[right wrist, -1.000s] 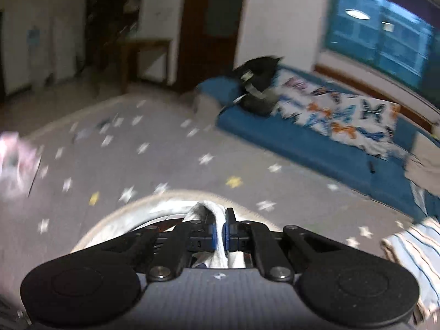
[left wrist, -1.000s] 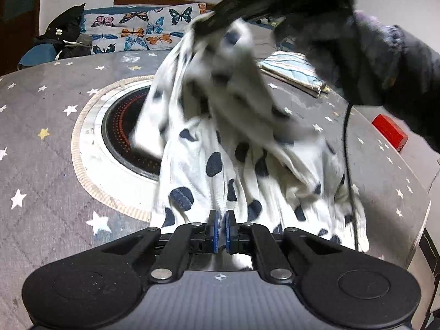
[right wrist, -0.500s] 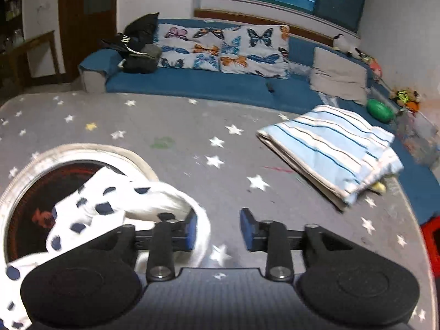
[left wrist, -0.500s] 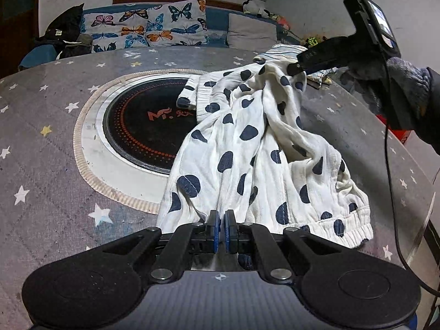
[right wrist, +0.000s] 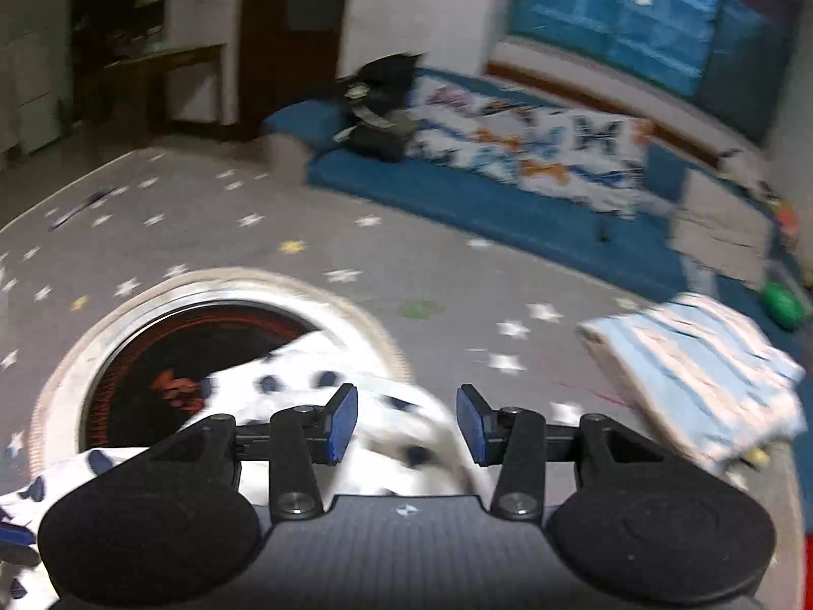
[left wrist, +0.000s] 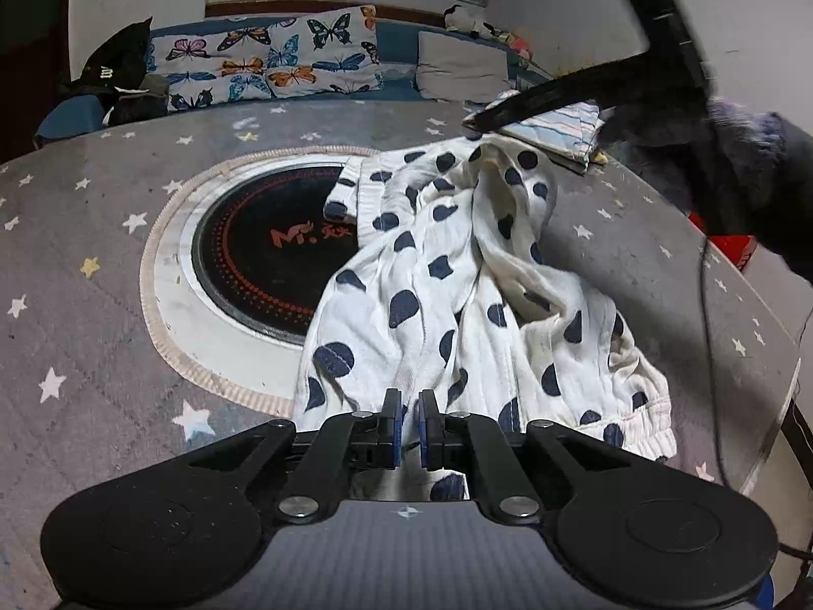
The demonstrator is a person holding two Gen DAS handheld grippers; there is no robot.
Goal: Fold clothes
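Note:
A white garment with dark blue spots [left wrist: 457, 274] lies rumpled across the round table, partly over the black hob. Its near edge runs up between the pads of my left gripper [left wrist: 409, 427], which is shut on it, the jaws just starting to ease apart. In the left wrist view my right gripper [left wrist: 477, 126] hovers at the garment's far end, held by a gloved hand [left wrist: 737, 152]. In the right wrist view the right gripper [right wrist: 406, 424] is opening. The garment [right wrist: 386, 422] lies below and between its blue pads [right wrist: 340, 422], which do not press on it.
The table wears a grey star-print cover [left wrist: 76, 264] around a black round hob [left wrist: 264, 254]. A folded striped cloth [right wrist: 701, 371] lies at the far right. A red box [left wrist: 731, 249] sits past the right edge. A blue sofa with butterfly cushions [left wrist: 264, 61] stands behind.
The right gripper brought the lifted far end of the garment down onto the table, opened and let it go. The left gripper stayed put on the near edge.

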